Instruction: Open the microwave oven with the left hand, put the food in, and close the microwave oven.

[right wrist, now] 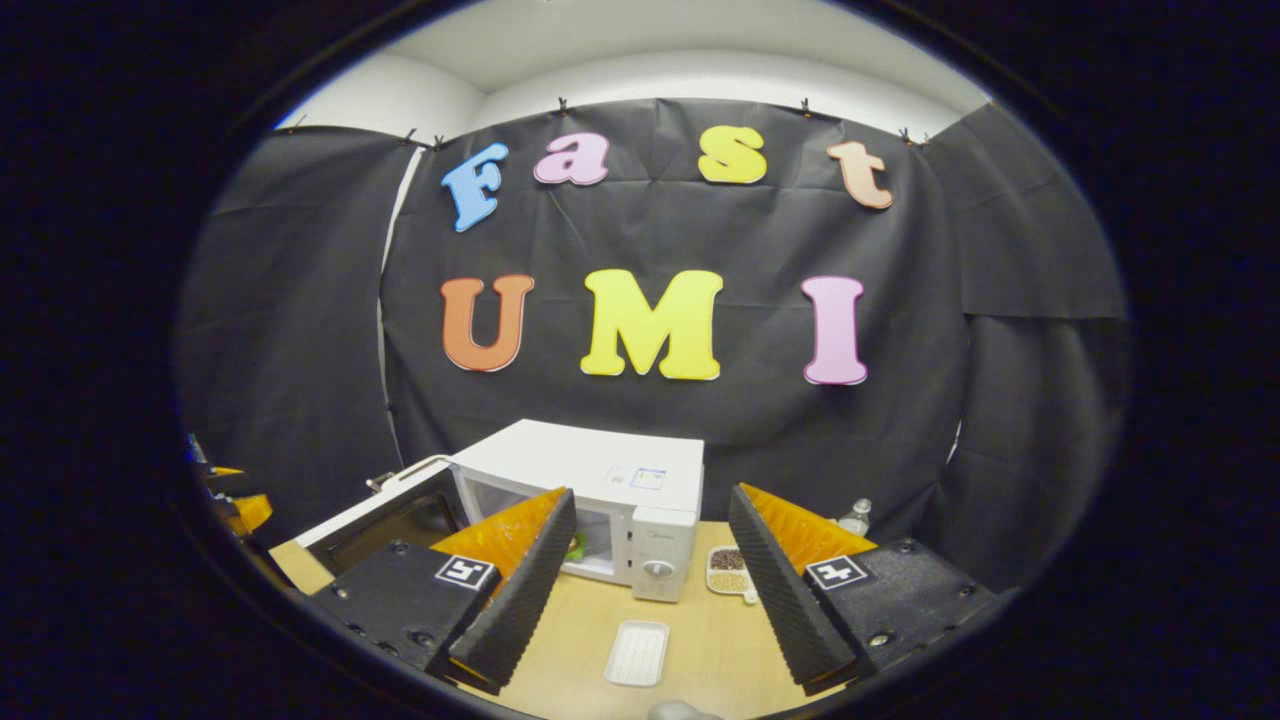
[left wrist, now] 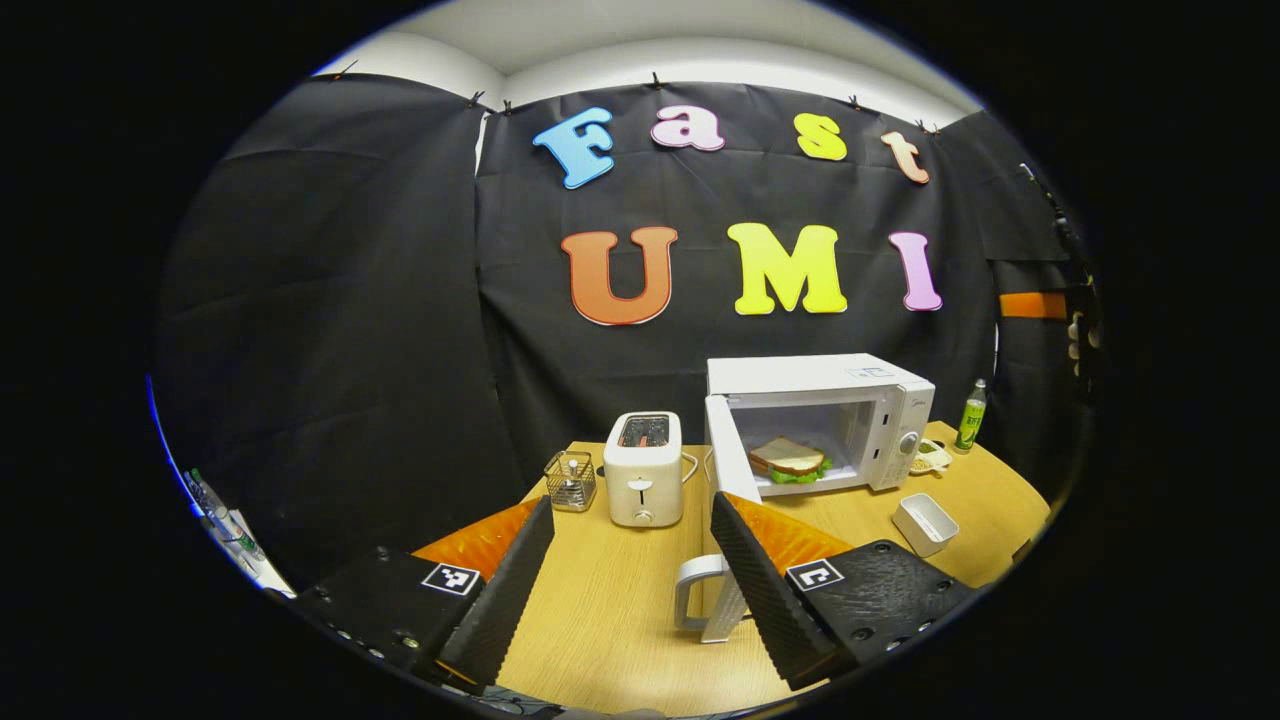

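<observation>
Both grippers, left gripper [left wrist: 632, 570] and right gripper [right wrist: 650, 590], level, jaws apart, facing microwave [left wrist: 815, 420].

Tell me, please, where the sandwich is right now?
In the left gripper view the sandwich lies inside the open microwave, right of the toaster on the wooden table.

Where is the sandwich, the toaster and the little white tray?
sandwich [left wrist: 789, 459]: left gripper view, on its top bread slice, inside the microwave.
toaster [left wrist: 643, 482]: left gripper view, on its front face.
tray [right wrist: 638, 653]: right gripper view, on its ridged inside.
</observation>
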Demonstrator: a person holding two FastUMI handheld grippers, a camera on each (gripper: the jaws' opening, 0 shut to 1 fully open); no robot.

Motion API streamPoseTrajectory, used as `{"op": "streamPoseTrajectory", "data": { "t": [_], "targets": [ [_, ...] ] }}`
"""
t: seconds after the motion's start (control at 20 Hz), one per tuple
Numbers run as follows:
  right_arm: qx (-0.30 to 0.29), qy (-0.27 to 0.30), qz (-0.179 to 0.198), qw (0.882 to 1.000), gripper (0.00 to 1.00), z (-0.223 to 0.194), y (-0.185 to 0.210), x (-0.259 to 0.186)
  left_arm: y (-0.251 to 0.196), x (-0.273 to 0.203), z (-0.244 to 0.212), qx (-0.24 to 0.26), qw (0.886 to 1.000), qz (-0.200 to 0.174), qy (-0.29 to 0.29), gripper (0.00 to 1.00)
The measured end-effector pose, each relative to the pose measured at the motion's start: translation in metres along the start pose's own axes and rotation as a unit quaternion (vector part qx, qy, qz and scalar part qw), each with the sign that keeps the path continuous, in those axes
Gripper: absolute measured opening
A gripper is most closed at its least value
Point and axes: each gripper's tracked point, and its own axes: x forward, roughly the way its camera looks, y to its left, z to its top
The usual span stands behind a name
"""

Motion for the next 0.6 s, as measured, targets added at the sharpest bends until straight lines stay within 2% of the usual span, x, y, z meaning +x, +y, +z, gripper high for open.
{"op": "streamPoseTrajectory", "data": {
  "t": [0.1,0.25,0.4,0.45,0.5,0.55,0.6],
  "targets": [
    [-0.007,-0.005,-0.009,1.000,0.98,0.005,-0.010,-0.014,0.002,0.006,-0.003,0.000,1.000,0.000,-0.002,0.96],
    [-0.002,0.003,-0.017,1.000,0.98,0.002,-0.020,-0.028,0.004,0.012,-0.009,-0.006,1.000,-0.001,0.003,0.89],
    [0.011,0.012,-0.029,0.999,0.98,-0.002,-0.032,-0.036,0.005,0.020,-0.020,-0.006,1.000,-0.006,0.006,0.53],
    [0.013,0.014,-0.031,0.999,0.98,-0.001,-0.035,-0.040,0.007,0.025,-0.027,-0.002,1.000,-0.003,0.008,0.31],
    [0.014,0.014,-0.034,0.999,0.98,-0.001,-0.037,-0.043,0.018,0.026,-0.031,0.005,1.000,0.013,0.008,0.24],
    [0.014,0.016,-0.037,0.999,0.98,-0.001,-0.041,-0.045,0.019,0.030,-0.039,0.007,1.000,0.013,0.014,0.07],
    [0.012,0.018,-0.041,0.999,0.98,-0.001,-0.043,-0.047,0.017,0.034,-0.048,0.005,1.000,0.008,0.022,0.08]
  ]
}}
